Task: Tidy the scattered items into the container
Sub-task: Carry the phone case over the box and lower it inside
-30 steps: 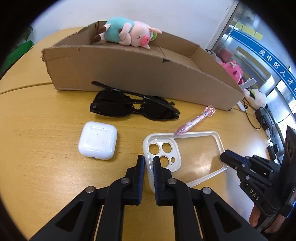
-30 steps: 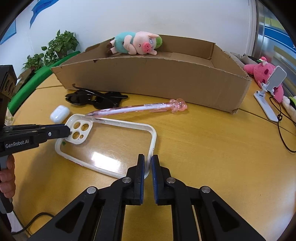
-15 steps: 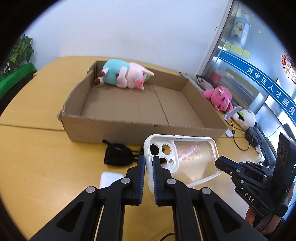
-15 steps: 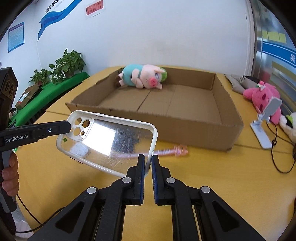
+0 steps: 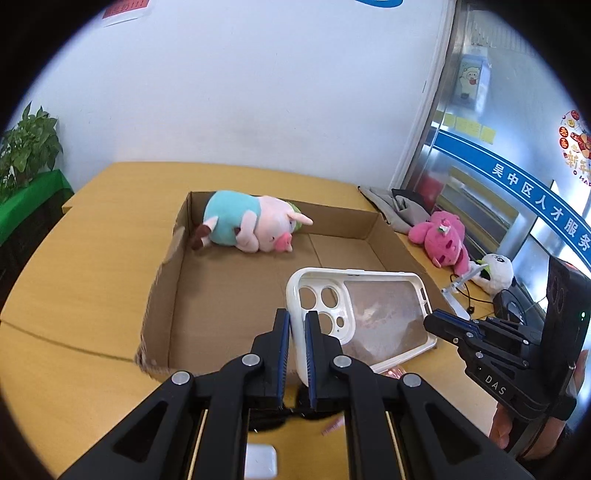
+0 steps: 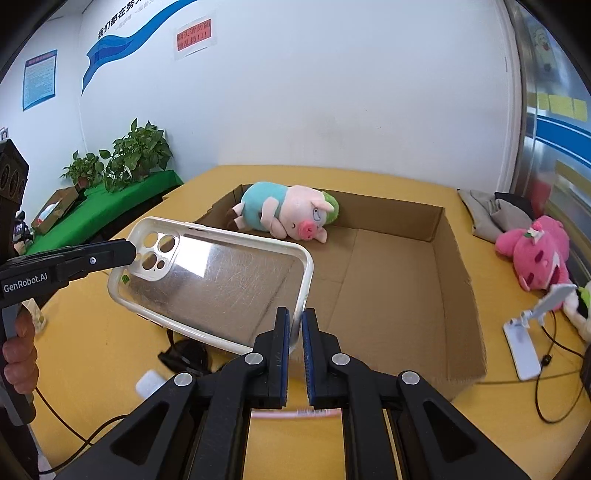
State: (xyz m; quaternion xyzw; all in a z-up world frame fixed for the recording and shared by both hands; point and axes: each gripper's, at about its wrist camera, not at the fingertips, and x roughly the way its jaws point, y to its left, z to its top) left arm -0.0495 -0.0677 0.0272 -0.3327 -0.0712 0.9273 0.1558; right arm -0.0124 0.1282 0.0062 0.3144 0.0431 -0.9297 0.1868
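I have the clear phone case [image 5: 373,314] pinched at both ends, left gripper [image 5: 295,325] and right gripper [image 6: 294,325], above the cardboard box [image 6: 458,273]; I'd lower level, releasing together.

"GenRobot.AI" in white on black body of left gripper [image 6: 131,253]. "DAS" in white on black body of right gripper [image 5: 430,323]. White Chinese characters "吴中区人才服务" on blue band [image 5: 535,199] across glass partition. Red wall notice [image 6: 194,35]: characters too blurred to read.
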